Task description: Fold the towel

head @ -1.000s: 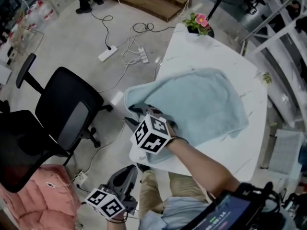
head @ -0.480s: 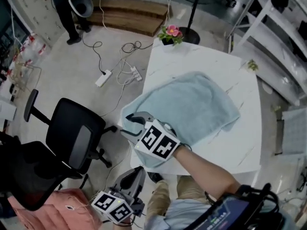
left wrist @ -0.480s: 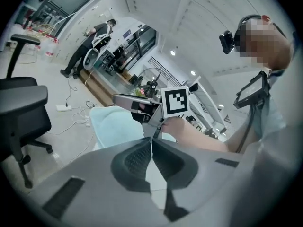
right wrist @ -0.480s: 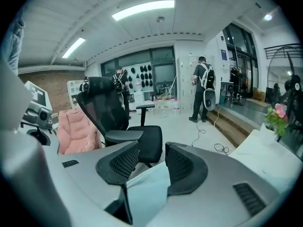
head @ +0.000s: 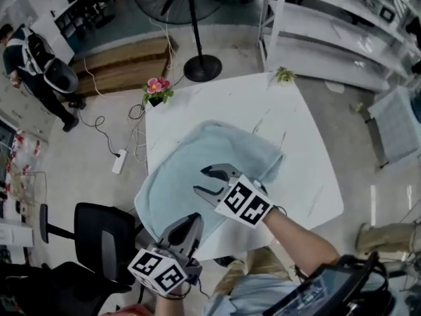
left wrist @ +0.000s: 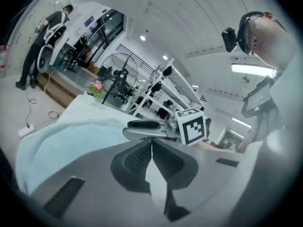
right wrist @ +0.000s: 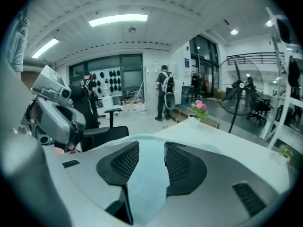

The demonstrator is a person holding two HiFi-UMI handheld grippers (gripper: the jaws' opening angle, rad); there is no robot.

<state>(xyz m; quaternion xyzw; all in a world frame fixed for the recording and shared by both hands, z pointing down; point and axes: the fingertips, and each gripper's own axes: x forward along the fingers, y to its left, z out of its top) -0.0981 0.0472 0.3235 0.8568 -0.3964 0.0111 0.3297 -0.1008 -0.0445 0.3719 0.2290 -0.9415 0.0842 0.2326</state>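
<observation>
The left tool (head: 194,219) sits low and near the body, jaws pressed together, empty. The right tool (head: 200,180) reaches ahead on an outstretched forearm (head: 299,236) — jaws apart, just narrowed slightly, gripping nothing.

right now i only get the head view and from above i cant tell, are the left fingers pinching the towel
Observer: No. In the left gripper view the left gripper has its fingers shut pad to pad with no cloth pinched between them. The towel lies beyond them, to their left.
Operator: and the right one, has it got a grip
Observer: Not yet. The right gripper view shows the right gripper open, and its fingers have just been opening. Towel shows through the gap, but neither pad presses on it.
</observation>
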